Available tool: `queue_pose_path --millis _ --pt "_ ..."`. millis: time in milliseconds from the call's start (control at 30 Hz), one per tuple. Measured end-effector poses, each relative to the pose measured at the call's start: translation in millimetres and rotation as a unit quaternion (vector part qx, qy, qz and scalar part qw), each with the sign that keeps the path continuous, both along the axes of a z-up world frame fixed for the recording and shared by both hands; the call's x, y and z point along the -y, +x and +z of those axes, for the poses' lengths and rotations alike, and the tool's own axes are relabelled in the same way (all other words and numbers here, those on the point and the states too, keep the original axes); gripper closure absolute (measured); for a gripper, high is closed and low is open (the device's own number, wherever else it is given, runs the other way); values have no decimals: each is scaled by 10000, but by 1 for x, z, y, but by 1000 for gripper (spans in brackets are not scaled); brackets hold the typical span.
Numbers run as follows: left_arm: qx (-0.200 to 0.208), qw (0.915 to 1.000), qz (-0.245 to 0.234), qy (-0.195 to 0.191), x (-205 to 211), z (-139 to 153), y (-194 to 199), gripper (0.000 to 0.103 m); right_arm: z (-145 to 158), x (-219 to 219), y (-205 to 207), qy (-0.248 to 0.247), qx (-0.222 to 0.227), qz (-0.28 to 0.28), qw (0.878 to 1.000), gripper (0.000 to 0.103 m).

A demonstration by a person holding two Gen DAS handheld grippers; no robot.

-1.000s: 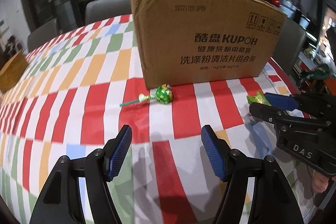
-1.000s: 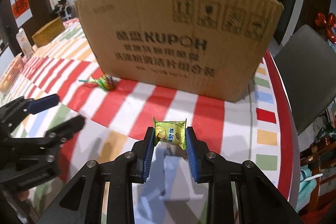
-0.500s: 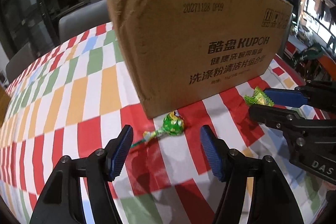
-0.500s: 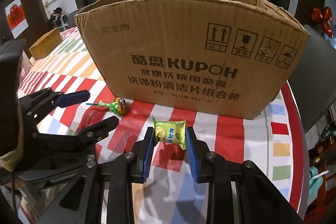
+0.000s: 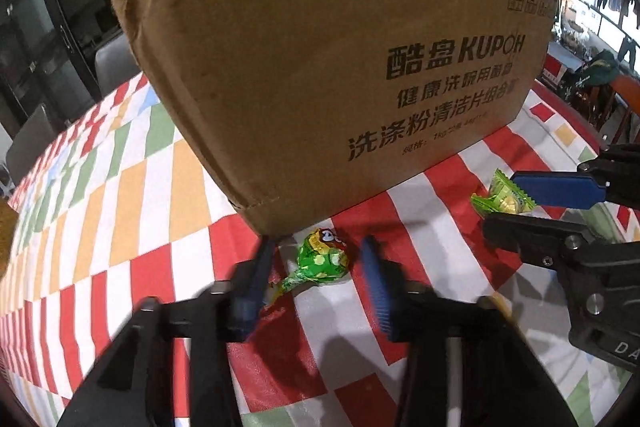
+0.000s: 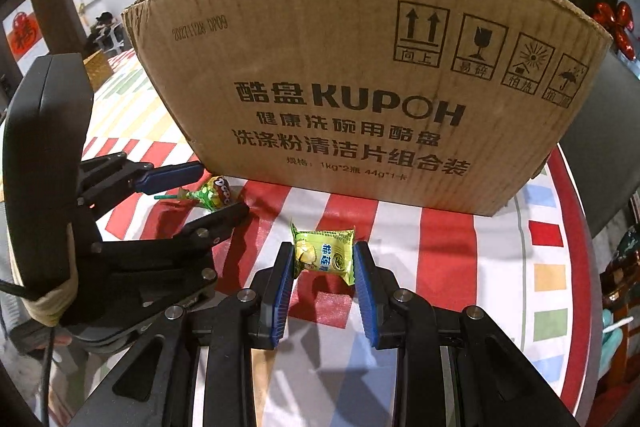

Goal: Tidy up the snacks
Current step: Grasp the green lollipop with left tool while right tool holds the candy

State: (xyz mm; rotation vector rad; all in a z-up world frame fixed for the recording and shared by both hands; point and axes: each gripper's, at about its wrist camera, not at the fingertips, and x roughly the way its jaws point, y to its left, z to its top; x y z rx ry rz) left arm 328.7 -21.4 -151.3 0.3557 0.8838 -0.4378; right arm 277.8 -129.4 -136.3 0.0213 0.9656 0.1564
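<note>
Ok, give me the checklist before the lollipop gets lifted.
1. Lollipop between left gripper pads: ok.
2. Pads pressing on it: not ok, jaws closing, gaps both sides.
3. Lollipop clear of the box: not ok, right against its base.
4. Right gripper holding the sachet: ok.
5. Grippers clear of each other: ok.
6. Room inside the box: cannot tell.
</note>
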Motion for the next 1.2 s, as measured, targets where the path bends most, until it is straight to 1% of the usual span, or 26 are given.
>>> queue_pose_path --millis 33,200,300,367,533,767,900,1200 --pt "-76 9999 38 -67 -1 0 1 78 0 0 0 9 -2 3 10000 72" --pt "-135 9995 260 -123 1 1 -3 78 -4 3 2 71 -5 21 10000 72" --pt "-149 9989 391 -220 0 6 -14 78 -3 7 0 111 28 51 9999 72" --pt "-119 9986 403 -316 1 11 -22 78 0 9 -1 136 54 63 9999 72" --pt "141 9987 375 -318 3 30 -43 78 9 16 -9 173 182 83 9996 72" --pt "406 9972 414 -469 7 56 -63 78 30 26 -23 255 415 61 9988 72" --pt "485 9957 486 -622 4 67 -69 78 50 30 -31 226 615 40 9978 72" --pt "850 9913 619 -794 9 106 -83 78 88 42 -44 204 1068 41 9941 72"
